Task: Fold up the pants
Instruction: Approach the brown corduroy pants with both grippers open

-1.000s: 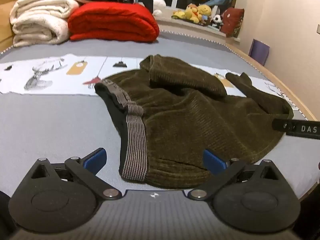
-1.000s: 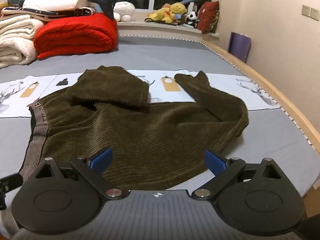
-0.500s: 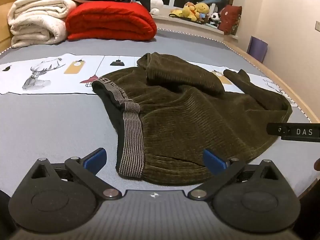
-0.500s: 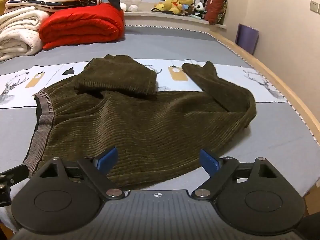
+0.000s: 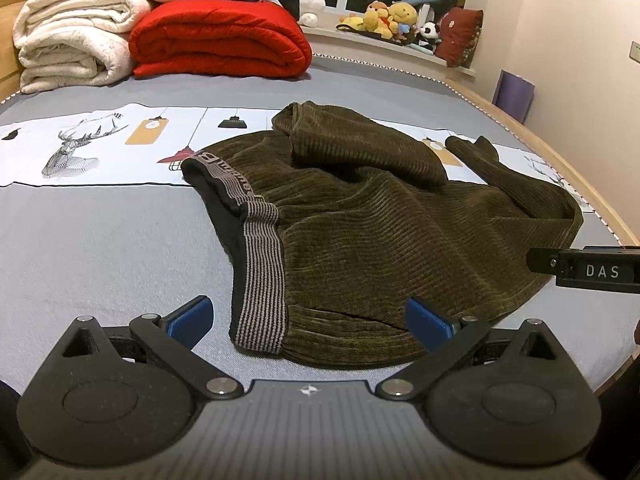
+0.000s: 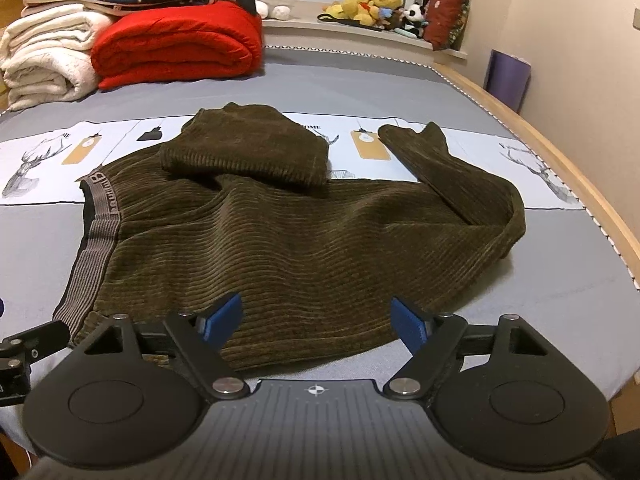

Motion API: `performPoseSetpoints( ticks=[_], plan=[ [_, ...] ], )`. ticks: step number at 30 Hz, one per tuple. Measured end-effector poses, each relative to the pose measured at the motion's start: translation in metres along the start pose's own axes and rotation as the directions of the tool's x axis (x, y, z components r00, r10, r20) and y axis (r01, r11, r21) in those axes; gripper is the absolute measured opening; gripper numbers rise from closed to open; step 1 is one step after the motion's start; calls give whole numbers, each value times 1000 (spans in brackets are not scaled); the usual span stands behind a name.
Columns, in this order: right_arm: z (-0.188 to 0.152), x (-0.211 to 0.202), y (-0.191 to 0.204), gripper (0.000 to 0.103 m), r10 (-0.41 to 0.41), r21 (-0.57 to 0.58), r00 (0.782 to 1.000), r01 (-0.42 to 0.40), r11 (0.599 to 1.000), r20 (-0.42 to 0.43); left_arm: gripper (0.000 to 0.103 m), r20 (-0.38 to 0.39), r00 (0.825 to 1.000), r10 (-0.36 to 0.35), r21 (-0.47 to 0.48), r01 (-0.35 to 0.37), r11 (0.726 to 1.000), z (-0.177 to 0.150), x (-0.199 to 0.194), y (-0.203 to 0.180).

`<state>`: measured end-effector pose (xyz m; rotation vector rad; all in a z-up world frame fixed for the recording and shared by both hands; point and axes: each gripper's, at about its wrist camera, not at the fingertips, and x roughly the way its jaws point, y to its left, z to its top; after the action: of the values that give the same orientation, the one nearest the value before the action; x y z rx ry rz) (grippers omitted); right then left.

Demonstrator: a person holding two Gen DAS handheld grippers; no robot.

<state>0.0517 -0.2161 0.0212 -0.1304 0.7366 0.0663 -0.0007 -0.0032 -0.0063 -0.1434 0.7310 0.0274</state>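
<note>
Dark olive corduroy pants (image 5: 380, 232) lie rumpled on the grey bed, also seen in the right wrist view (image 6: 288, 240). The grey striped waistband (image 5: 262, 272) is at the left, one leg end is folded back on top (image 6: 248, 152), the other leg curls at the right (image 6: 460, 176). My left gripper (image 5: 308, 322) is open and empty, just short of the waistband's near corner. My right gripper (image 6: 316, 318) is open and empty over the pants' near hem. The right gripper's side shows in the left wrist view (image 5: 588, 270).
A red folded quilt (image 5: 220, 42) and white blankets (image 5: 72, 36) are stacked at the bed's far left. Plush toys (image 6: 372, 6) sit on the window sill. A printed white strip (image 5: 92, 144) crosses the bed. The wooden bed edge (image 6: 560, 168) runs along the right.
Both grippers have drawn back and risen slightly, so the pants sit a little further ahead. The right gripper's jaws have narrowed a bit. The pants have not moved.
</note>
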Motion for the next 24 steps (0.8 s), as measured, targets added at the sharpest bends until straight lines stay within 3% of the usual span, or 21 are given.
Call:
performPoseSetpoints(
  ticks=[6,24],
  plan=[
    [2,-3,0,73,0,2,1000,0,1000,20,103,11,1000,-4,23,4,1000,-2,-1,-2],
    [0,-10,9,72,24,-24,996,-22,999,90,100,31,999,-26,36,25,999,-3,-3,-3]
  ],
)
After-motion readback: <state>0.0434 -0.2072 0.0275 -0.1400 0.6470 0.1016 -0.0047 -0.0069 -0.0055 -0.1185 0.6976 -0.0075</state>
